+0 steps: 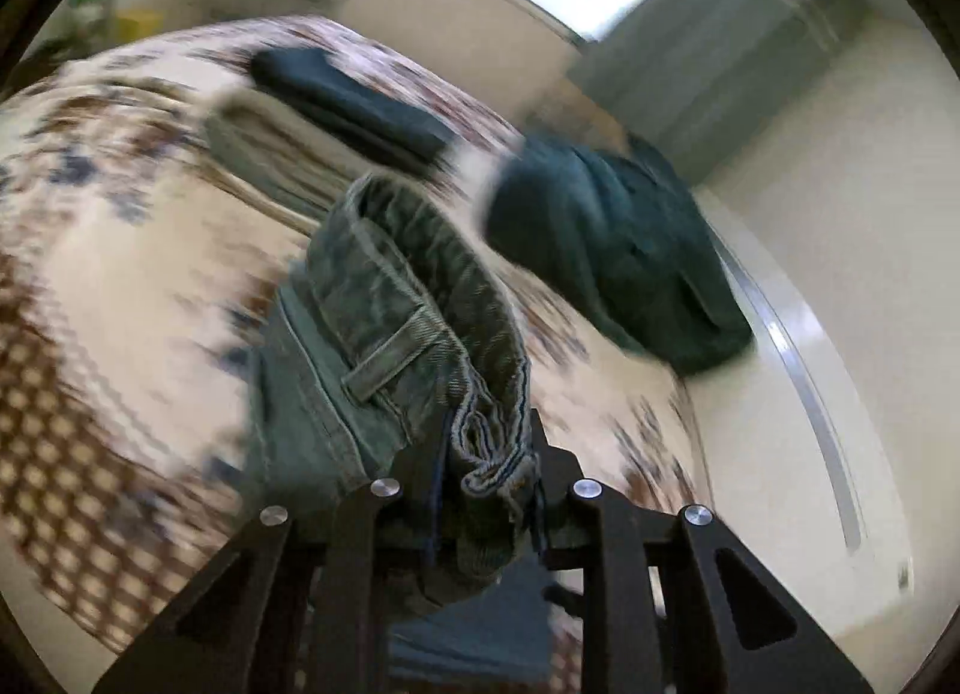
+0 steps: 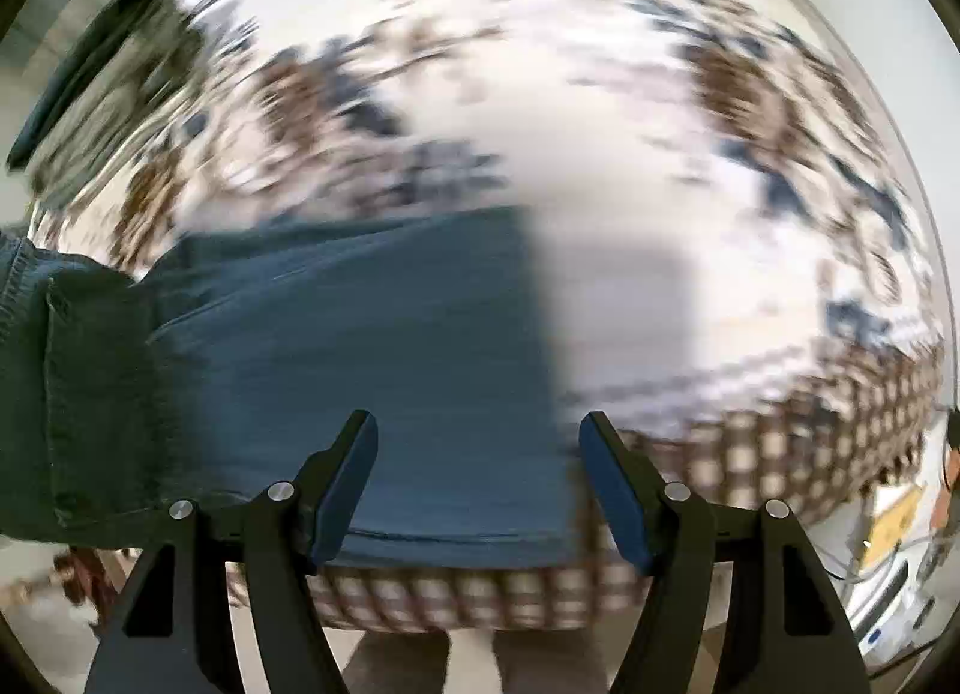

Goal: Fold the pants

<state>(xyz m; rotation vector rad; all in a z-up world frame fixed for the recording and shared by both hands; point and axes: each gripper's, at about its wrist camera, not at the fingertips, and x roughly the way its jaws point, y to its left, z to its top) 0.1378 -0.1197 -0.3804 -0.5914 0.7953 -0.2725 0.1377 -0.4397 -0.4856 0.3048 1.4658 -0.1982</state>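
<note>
The left hand-held gripper (image 1: 480, 472) clenches the jeans (image 1: 408, 322) by their waistband above the bed (image 1: 120, 274). The right hand-held gripper (image 2: 480, 484) is released over a denim leg lying at the bed's near edge.

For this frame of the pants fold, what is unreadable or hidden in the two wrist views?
- Left wrist view: the left gripper fingertips are buried under the bunched jeans waistband.
- Left wrist view: the dark green garment and the folded pile behind it are motion-blurred; what type they are is unclear.
- Right wrist view: the bedspread pattern is smeared by motion.
- Right wrist view: the jeans leg runs off the left edge, so its full lay is unseen.
</note>
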